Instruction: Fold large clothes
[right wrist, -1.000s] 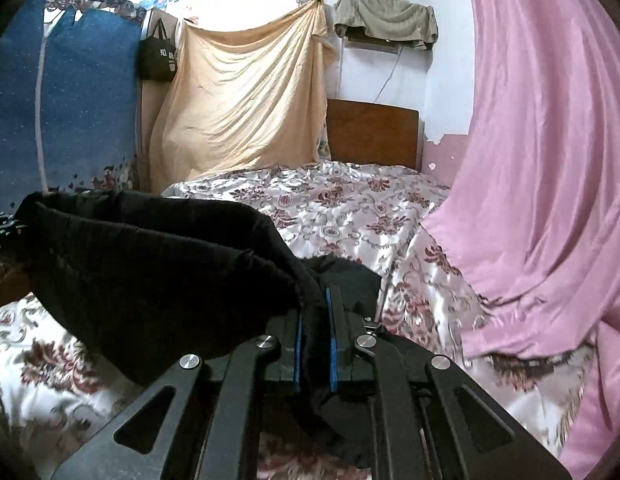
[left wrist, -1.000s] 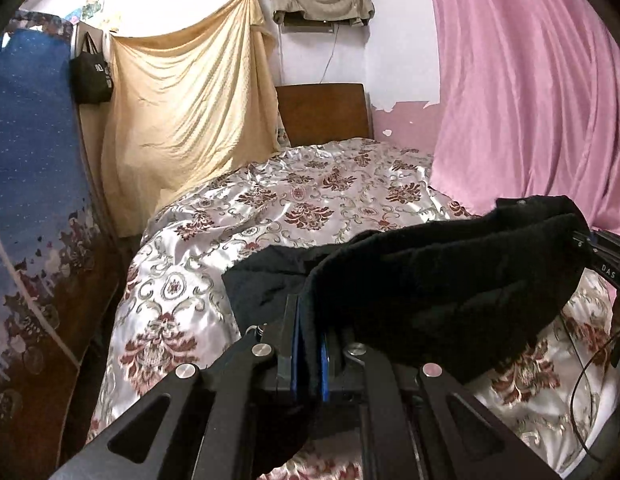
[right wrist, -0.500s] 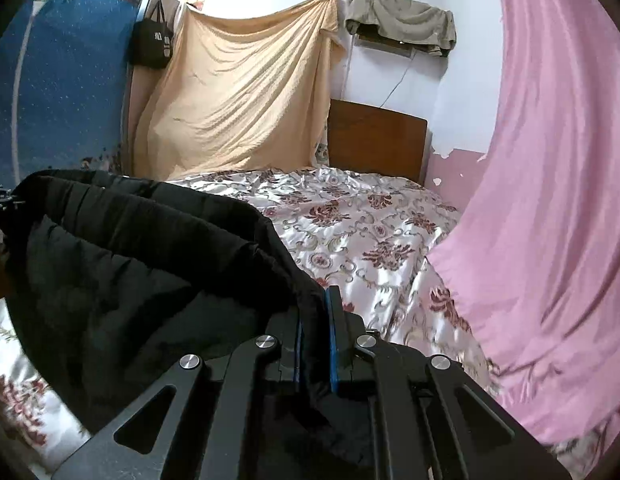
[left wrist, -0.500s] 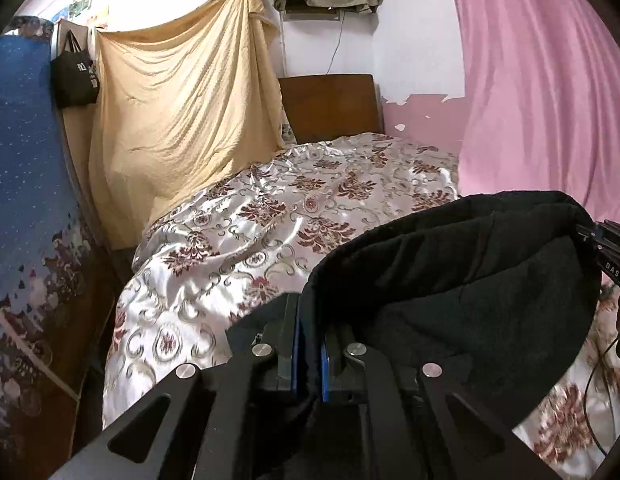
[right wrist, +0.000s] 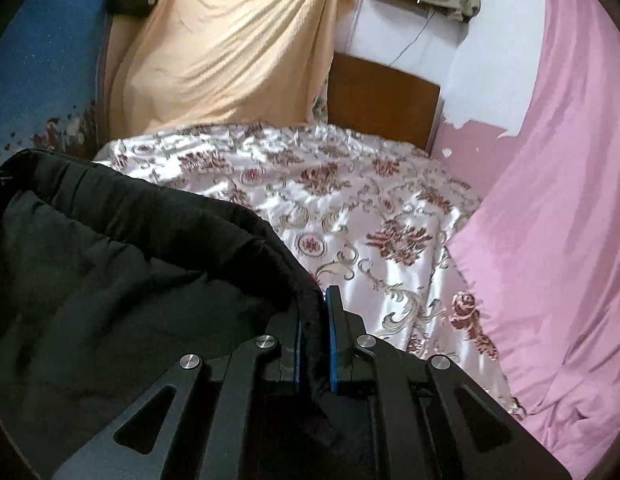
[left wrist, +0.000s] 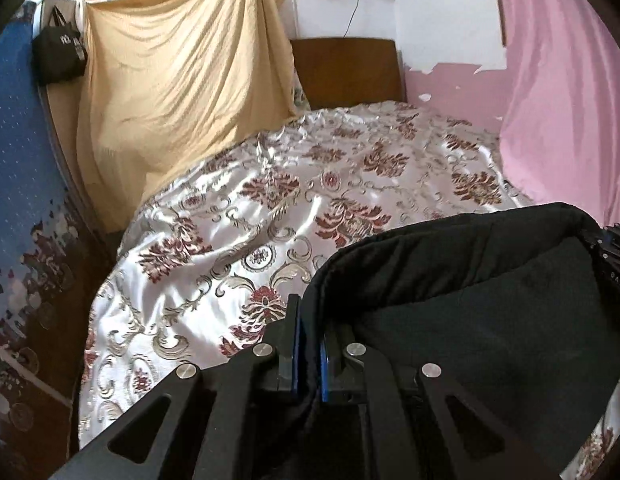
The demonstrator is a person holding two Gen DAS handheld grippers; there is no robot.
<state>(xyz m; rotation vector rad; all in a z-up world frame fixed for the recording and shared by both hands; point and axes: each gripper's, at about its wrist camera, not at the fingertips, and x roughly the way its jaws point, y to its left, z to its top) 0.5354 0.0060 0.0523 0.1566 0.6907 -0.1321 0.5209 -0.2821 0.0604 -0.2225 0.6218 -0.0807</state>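
The left gripper (left wrist: 309,344) is clamping one corner of a black garment (left wrist: 470,292) between its blue pads (left wrist: 296,354); the right gripper (right wrist: 315,344) is clamping the opposite corner of the same garment (right wrist: 110,264) in the same way; both sets of jaws are standing almost fully closed, with only the thickness of the cloth between them.

The garment is hanging between the two grippers above the near end of the bed (left wrist: 270,208); its top edge is running as a thick rolled band from one gripper to the other, and the body is sagging below that band, out of sight at the lower edge of each view; whether any part is touching the bedspread cannot be told.

Handling, as judged: the cloth is looking matte, fleecy and thick, so it is likely soft, limp and fairly heavy for a garment; it is not fragile; it is holding no shape of its own, so it is draping wherever it is unsupported; the fleece surface is probably giving the pads good friction, whereas the satin bedspread (right wrist: 370,216) is looking slippery, so a laid fold may be sliding on it.

Grip points, as judged: the corners of the rolled top edge are the sound places to hold, since the doubled cloth is filling the jaws; a single thin layer is more likely to be slipping out.
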